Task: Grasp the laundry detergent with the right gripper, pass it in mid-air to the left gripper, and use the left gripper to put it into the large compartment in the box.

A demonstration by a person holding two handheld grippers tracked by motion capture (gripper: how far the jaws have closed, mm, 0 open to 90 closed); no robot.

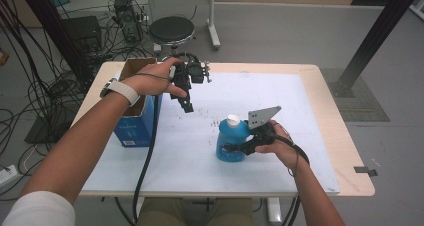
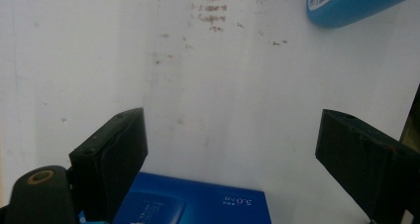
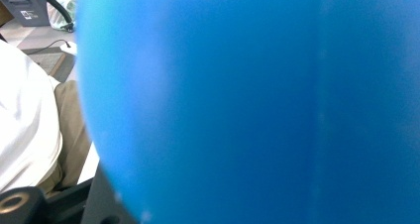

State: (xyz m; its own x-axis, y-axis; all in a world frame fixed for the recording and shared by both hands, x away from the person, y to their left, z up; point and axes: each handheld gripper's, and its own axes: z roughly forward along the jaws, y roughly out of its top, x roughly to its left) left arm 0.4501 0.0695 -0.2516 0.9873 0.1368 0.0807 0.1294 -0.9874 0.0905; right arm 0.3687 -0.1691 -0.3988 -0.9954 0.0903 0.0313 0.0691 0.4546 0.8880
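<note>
A blue bottle (image 1: 230, 142) with a white cap stands upright on the white mat, right of the middle. My right gripper (image 1: 234, 149) comes in from the right and is shut on the bottle's lower body. In the right gripper view the bottle (image 3: 247, 105) is a close blue blur. My left gripper (image 1: 186, 105) hangs above the mat at the back left, jaws pointing down, beside an open blue box (image 1: 134, 122). Its jaws stand wide apart with nothing between them (image 2: 233, 135). Below them lies the box's blue side (image 2: 198, 204), and the bottle's base (image 2: 356, 3) shows at the top right.
Small brown specks (image 1: 210, 113) are scattered on the white mat (image 1: 280, 106) between the two grippers. Behind the table stands a round black stool (image 1: 171, 30), with tangled cables on the floor at the left. A black post rises at the right.
</note>
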